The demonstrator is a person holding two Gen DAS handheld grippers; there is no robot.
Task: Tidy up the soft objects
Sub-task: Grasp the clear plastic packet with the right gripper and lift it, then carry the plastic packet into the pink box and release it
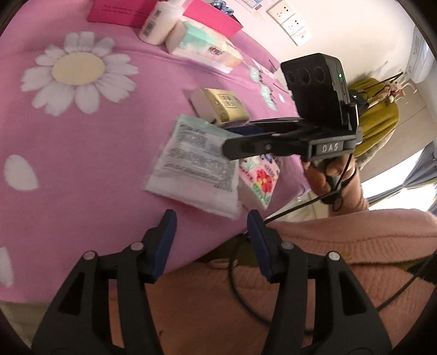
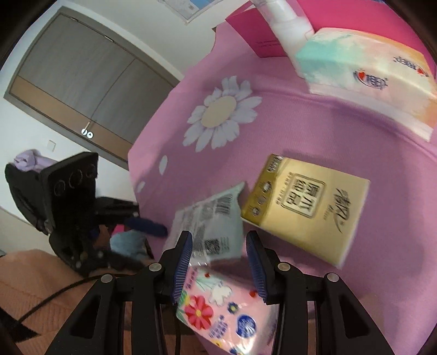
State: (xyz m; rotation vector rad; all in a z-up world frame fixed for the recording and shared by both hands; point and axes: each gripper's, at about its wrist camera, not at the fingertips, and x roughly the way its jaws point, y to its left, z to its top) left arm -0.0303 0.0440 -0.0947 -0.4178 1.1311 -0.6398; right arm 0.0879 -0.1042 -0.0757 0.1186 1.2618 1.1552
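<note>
Several soft packs lie on a pink flowered cloth (image 1: 82, 142). A pale wipes pack (image 1: 194, 166) lies flat near the front edge, also in the right wrist view (image 2: 215, 226). A pink flowered tissue pack (image 2: 224, 308) sits beside it (image 1: 259, 185). A gold tissue pack (image 2: 306, 207) lies behind (image 1: 221, 105). A large pastel tissue pack (image 2: 366, 73) is at the back (image 1: 204, 46). My left gripper (image 1: 211, 234) is open and empty, just short of the wipes pack. My right gripper (image 2: 218, 259) is open, its fingers either side of the pink pack's end.
A white bottle (image 1: 158, 23) and a magenta box (image 1: 120, 11) stand at the back of the cloth. The person's pink sweater (image 1: 327, 245) is at the front edge. Small cards (image 1: 262, 87) lie at the right.
</note>
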